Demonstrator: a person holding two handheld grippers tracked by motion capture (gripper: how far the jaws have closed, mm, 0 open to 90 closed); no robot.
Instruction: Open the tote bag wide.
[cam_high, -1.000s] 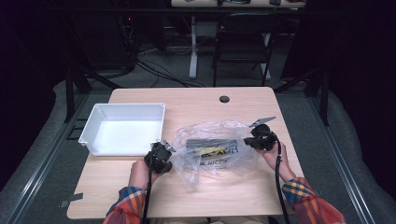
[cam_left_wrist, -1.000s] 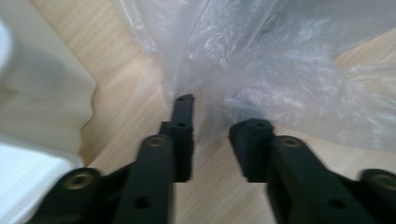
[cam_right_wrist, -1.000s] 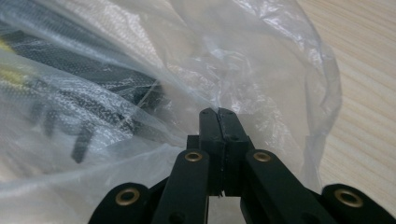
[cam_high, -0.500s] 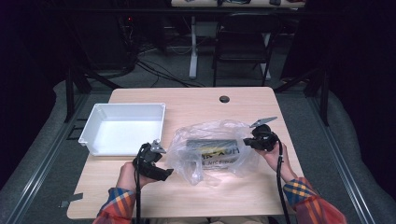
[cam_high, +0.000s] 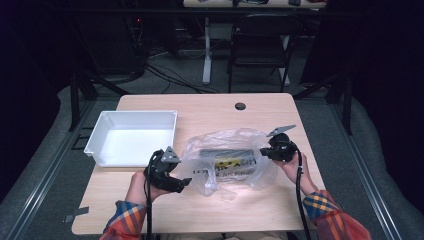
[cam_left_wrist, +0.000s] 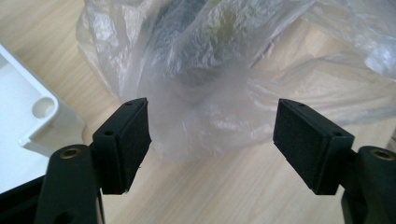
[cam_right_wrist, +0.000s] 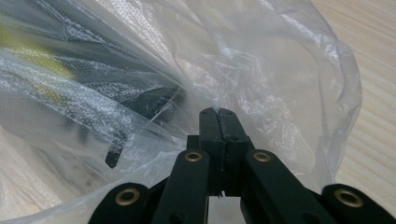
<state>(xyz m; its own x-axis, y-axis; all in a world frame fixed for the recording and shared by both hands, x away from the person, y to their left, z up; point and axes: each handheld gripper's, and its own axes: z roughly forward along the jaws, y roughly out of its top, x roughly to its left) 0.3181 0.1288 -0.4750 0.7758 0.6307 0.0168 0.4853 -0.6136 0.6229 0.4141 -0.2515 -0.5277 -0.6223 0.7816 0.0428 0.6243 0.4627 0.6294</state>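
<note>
Jaws of the left gripper (cam_left_wrist: 212, 140) stand spread, having just been opening, with nothing pinched between them; the crumpled end of the clear bag (cam_left_wrist: 219, 70) lies on the bench (cam_left_wrist: 224, 196) beyond the pads, not touched by them. In the high view the left gripper (cam_high: 170, 176) is held above the bench just beside the bag's (cam_high: 227, 160) near-left end, with the white tray (cam_high: 131, 137) farther left, its corner close to the bag. Jaws of the right gripper (cam_right_wrist: 218, 116) are pressed together on a fold of the bag's (cam_right_wrist: 280, 60) film at its open edge. In the high view the right gripper (cam_high: 274, 150) sits at the bag's right side. A dark pack (cam_high: 231, 162) with yellow print lies inside the bag, near the middle of the bench (cam_high: 210, 107).
</note>
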